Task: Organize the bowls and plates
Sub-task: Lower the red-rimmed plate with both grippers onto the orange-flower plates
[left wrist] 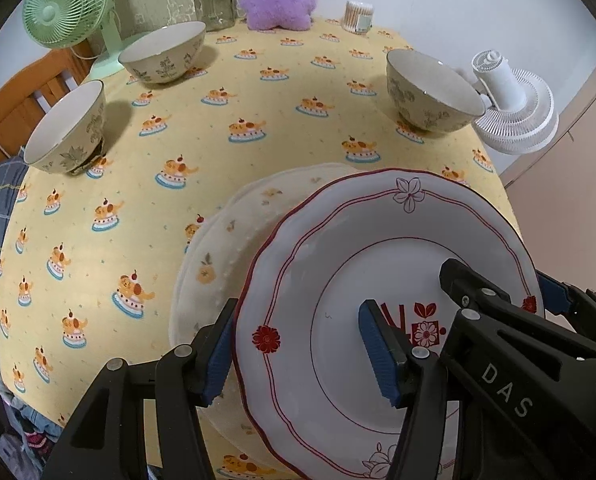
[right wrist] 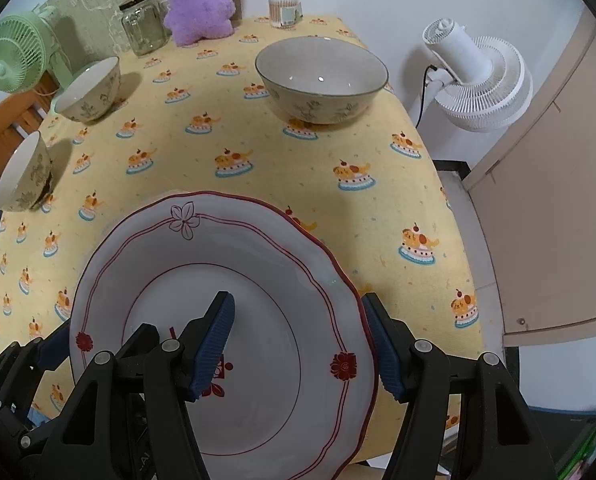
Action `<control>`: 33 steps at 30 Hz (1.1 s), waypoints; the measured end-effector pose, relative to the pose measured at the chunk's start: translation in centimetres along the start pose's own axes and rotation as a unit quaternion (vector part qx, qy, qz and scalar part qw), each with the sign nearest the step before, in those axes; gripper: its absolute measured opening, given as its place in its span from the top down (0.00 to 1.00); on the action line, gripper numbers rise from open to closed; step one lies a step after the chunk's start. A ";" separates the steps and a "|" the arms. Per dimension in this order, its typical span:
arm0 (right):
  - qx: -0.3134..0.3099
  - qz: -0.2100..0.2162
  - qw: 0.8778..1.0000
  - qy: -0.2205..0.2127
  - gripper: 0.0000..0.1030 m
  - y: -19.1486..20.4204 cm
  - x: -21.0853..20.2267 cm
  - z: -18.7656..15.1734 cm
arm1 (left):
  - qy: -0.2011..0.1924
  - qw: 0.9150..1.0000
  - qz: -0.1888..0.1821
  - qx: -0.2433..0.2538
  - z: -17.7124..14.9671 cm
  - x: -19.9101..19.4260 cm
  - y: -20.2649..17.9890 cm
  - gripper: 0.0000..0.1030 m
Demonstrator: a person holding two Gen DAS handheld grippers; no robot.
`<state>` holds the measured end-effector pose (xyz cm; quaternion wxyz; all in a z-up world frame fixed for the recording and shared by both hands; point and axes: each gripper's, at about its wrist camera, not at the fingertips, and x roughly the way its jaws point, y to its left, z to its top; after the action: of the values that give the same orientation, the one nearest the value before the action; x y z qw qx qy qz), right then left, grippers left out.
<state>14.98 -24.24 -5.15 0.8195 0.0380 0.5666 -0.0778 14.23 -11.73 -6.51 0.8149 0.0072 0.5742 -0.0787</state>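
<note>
Both hand-held grippers grip the red-rimmed plate (right wrist: 234,320): left hand-held gripper (left wrist: 298,356) pinches its left rim, right hand-held gripper (right wrist: 302,348) its right rim, jaws narrow on the edge w/ one finger inside the well. Plate sits partly over the cream plate (left wrist: 234,248), offset to the right, not yet squared. Judging by that, plate stack approx. half done. Three bowls – near-left bowl (left wrist: 68,128), far-left bowl (left wrist: 162,54), right bowl (right wrist: 322,78) – stand well apart on the tabletop (right wrist: 258,184), unstacked; that's what's left.
</note>
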 end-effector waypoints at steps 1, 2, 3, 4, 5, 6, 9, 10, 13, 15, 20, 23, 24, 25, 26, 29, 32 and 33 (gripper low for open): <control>0.000 0.001 1.000 0.002 0.34 0.0 0.2 0.0 | 0.002 1.000 0.002 0.000 0.0 0.2 -0.1 0.41; 0.000 0.002 1.000 0.004 0.34 -0.1 0.4 -0.1 | 0.004 1.000 0.003 0.000 -0.1 0.3 -0.1 0.41; 0.000 0.003 1.000 0.006 0.34 -0.1 0.6 -0.1 | 0.006 1.000 0.005 0.000 -0.1 0.5 -0.1 0.41; 0.000 0.004 1.000 0.007 0.34 -0.1 0.8 -0.1 | 0.008 1.000 0.006 -0.002 -0.1 0.6 -0.1 0.41; 0.000 0.006 1.000 0.010 0.34 -0.2 1.0 -0.1 | 0.011 1.000 0.007 -0.003 -0.1 0.8 -0.1 0.41; 0.000 0.007 1.000 0.012 0.34 -0.1 1.1 -0.1 | 0.013 1.000 0.007 -0.005 -0.1 0.9 -0.1 0.41; -0.006 0.010 1.000 0.009 0.34 0.0 1.2 0.0 | 0.015 1.000 0.012 -0.010 -0.1 1.1 0.0 0.41; -0.006 0.011 1.000 0.010 0.34 0.1 1.2 0.0 | 0.017 1.000 0.015 -0.012 0.0 1.2 0.1 0.41; -0.010 0.014 1.000 0.011 0.34 0.2 1.4 0.1 | 0.018 1.000 0.020 -0.011 0.1 1.2 -0.1 0.41; -0.010 0.016 1.000 0.012 0.34 0.2 1.5 0.2 | 0.018 1.000 0.021 -0.011 0.1 1.3 -0.1 0.40; -0.012 0.032 0.999 0.013 0.35 -0.2 1.5 0.2 | 0.017 1.000 0.020 -0.012 0.1 1.2 -0.1 0.40; -0.006 0.044 0.999 0.015 0.35 -1.0 1.2 0.0 | 0.017 1.000 0.020 -0.013 0.1 1.3 0.0 0.40; -0.004 0.040 0.999 0.014 0.35 -1.3 1.0 -0.1 | 0.018 1.000 0.020 -0.014 0.1 1.3 0.1 0.40; -0.002 0.037 0.999 0.012 0.35 -1.7 0.7 -0.2 | 0.018 1.000 0.019 -0.014 0.1 1.3 0.1 0.40; -0.001 0.033 0.999 0.009 0.36 -2.1 0.4 -0.2 | 0.019 1.000 0.020 -0.015 0.2 1.3 0.2 0.40; 0.001 0.028 1.000 0.003 0.55 -3.4 -0.5 -0.6 | 0.019 0.999 0.023 -0.014 0.3 1.3 0.1 0.40; -0.004 0.056 0.998 0.005 0.72 -3.8 -0.7 -0.7 | 0.019 0.999 0.031 -0.010 0.3 1.3 -0.1 0.41; -0.013 0.058 0.998 0.004 0.77 -3.5 -0.8 -0.7 | 0.018 0.999 0.035 -0.008 0.3 1.3 -0.2 0.41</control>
<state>13.43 -27.51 -4.58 0.8207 0.0607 0.5676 -0.0228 14.92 -12.08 -7.60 0.8065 0.0219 0.5891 -0.0451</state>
